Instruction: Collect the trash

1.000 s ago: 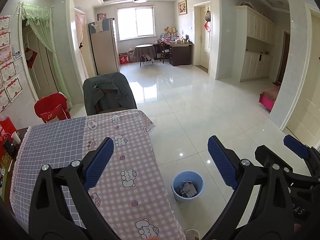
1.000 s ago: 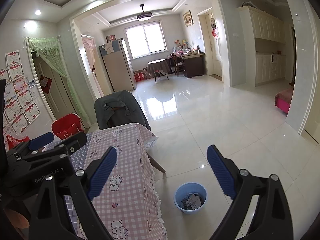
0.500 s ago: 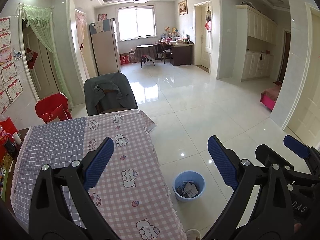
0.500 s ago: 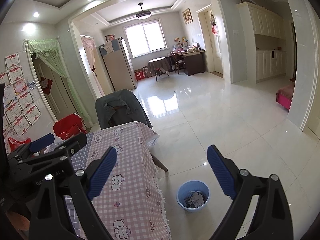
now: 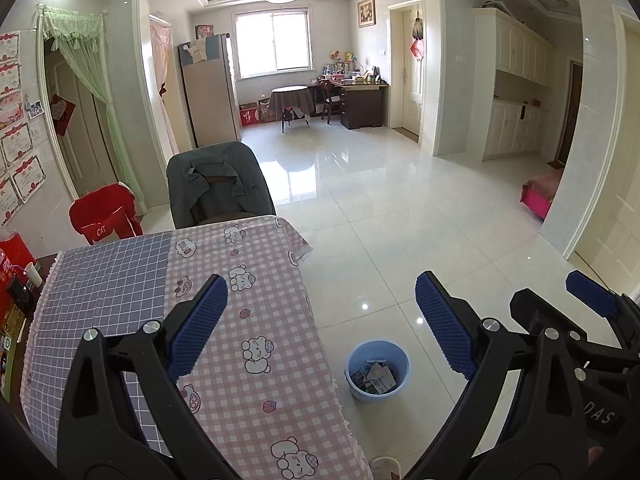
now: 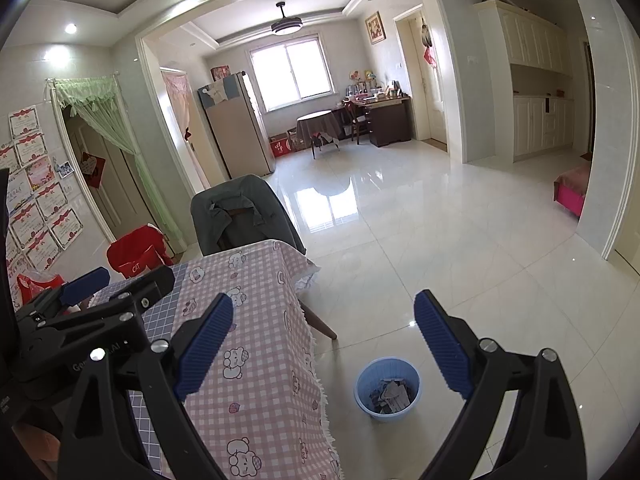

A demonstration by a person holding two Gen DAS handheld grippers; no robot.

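Note:
A small blue bin (image 5: 377,369) with crumpled paper trash inside stands on the tiled floor beside the table; it also shows in the right wrist view (image 6: 388,389). My left gripper (image 5: 320,324) is open and empty, held above the table's right edge. My right gripper (image 6: 324,346) is open and empty, held above the floor and the bin. The right gripper shows at the right of the left wrist view (image 5: 576,320). The left gripper shows at the left of the right wrist view (image 6: 84,312).
A table with a pink and blue checked cloth (image 5: 224,300) fills the lower left. A chair draped with a grey jacket (image 5: 216,184) stands at its far end, a red chair (image 5: 104,220) beside it. Red items (image 5: 12,272) sit at the table's left edge. Shiny tiled floor (image 5: 400,208) stretches beyond.
Both grippers have drifted slightly; the bin and table sit a little further right in the right wrist view. Both stay open and empty.

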